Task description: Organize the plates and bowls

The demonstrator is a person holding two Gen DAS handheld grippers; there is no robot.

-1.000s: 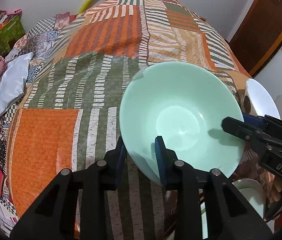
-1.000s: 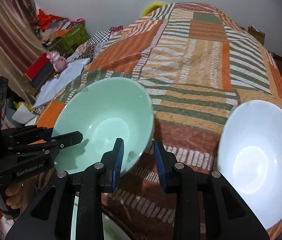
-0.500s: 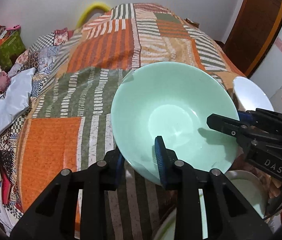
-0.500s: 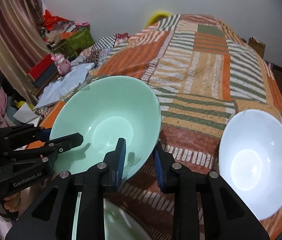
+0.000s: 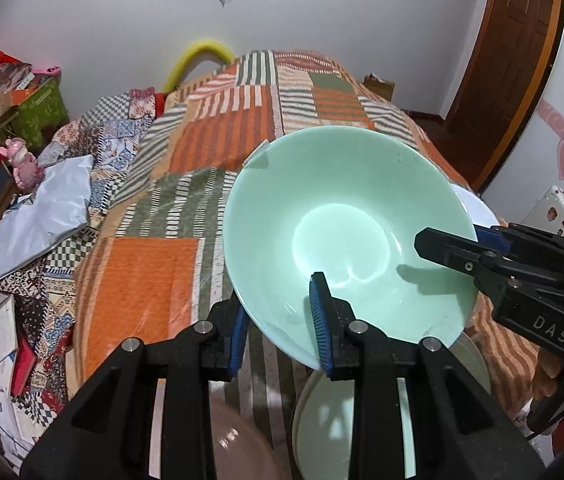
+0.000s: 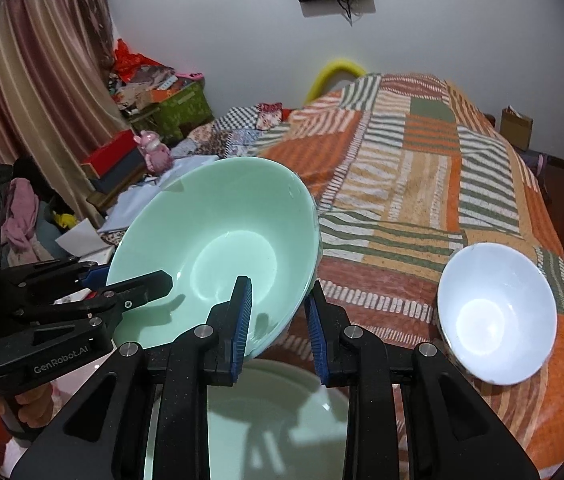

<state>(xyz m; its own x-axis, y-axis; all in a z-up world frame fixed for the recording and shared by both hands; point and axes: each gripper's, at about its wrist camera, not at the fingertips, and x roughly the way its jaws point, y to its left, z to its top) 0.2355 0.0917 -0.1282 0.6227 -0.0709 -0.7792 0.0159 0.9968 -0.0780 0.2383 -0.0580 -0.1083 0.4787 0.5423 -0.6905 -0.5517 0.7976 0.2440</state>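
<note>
Holding the green bowl (image 5: 346, 232) clear of the bedspread (image 6: 422, 184), my left gripper (image 5: 277, 320) clamps its 6 o'clock rim, my right gripper (image 6: 277, 316) its opposite rim. Next: lower it level onto the green plate (image 6: 273, 412) beneath. Readable markings: "DAS", "GenRobot.AI"

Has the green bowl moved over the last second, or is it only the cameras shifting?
Yes. The green bowl has risen off the bedspread: beneath it the pale green plate now shows, and the white bowl looks farther away.
</note>
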